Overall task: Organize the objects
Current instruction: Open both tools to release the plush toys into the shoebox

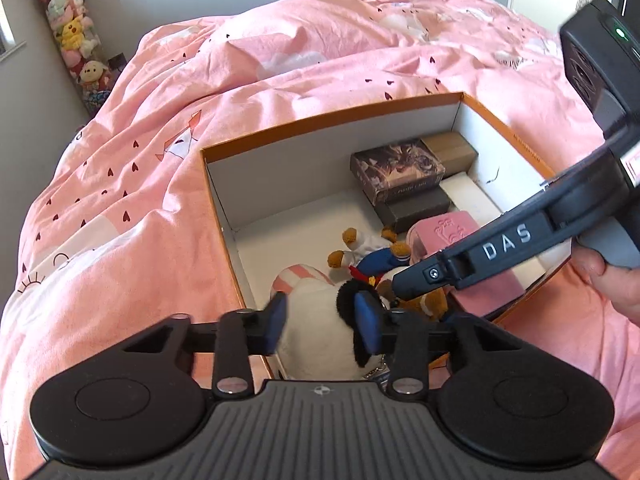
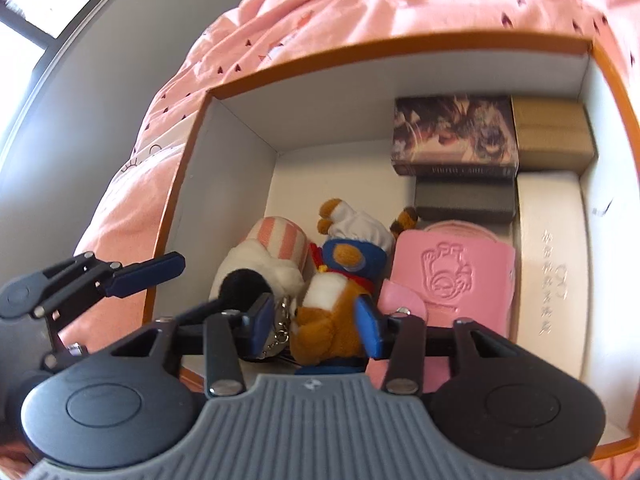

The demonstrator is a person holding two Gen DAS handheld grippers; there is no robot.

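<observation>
Pink duvet (image 1: 280, 92) with little hearts all over the bed, and sitting on it is an orange-edged storage box (image 1: 328, 120) that's already filling up. Back right corner has a printed card box (image 2: 454, 132), a tan box (image 2: 554, 136), a dark grey box (image 2: 464, 202), plus a long white case (image 2: 550, 256) along the right wall and a pink embossed pouch (image 2: 448, 276) next to it.

Near corner is where the soft stuff lives: a white plush with pink-striped hat (image 2: 264, 256) and a brown bear plush in blue and white (image 2: 340, 280), touching each other.

Right gripper (image 2: 316, 324) is down over the bear, fingers spread on either side of its brown lower end, not squeezing from what I can see. The bear's long axis runs straight away from the claw toward the back wall, so the fingers straddle it across the narrow way, decent line-up for a pinch. Left gripper (image 1: 324, 320) has its fingers apart around the white plush, black fuzzy bit by the right pad, doesn't look clamped.

My guess: both toys have just gone in, or the bear gets nudged flatter. Right hand is nearer the bear.
</observation>
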